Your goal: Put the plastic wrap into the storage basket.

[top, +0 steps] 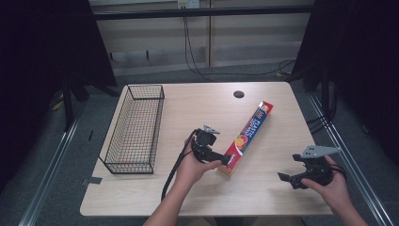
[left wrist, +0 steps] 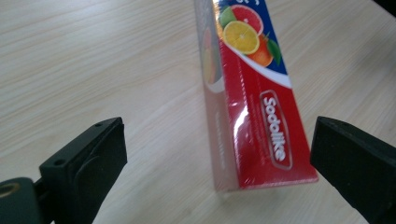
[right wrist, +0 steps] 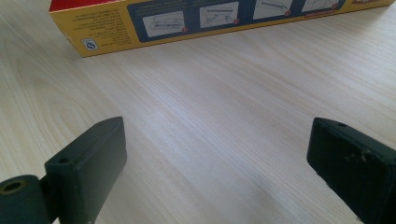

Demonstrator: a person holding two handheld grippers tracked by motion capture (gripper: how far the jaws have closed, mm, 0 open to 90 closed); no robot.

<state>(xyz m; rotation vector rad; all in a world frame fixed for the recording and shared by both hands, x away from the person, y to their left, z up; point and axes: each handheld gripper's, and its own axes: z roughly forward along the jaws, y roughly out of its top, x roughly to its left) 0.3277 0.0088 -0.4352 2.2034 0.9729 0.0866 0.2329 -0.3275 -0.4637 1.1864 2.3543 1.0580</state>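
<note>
A: Where is the box (top: 248, 137) lying?

B: Right of the basket (top: 134, 128), its near end between the spread jaws of the left gripper (left wrist: 219, 154).

A: And the grip?

B: Jaws are best centred before being closed. The right gripper (right wrist: 217, 154) is held spread, well apart.

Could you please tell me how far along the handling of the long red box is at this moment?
Nothing looks finished: the long red cardboard box lies flat on the pale wooden table, outside the black wire basket. In hand: the open left claw straddles its near end. The right claw waits open. Closing and lifting remain.
</note>
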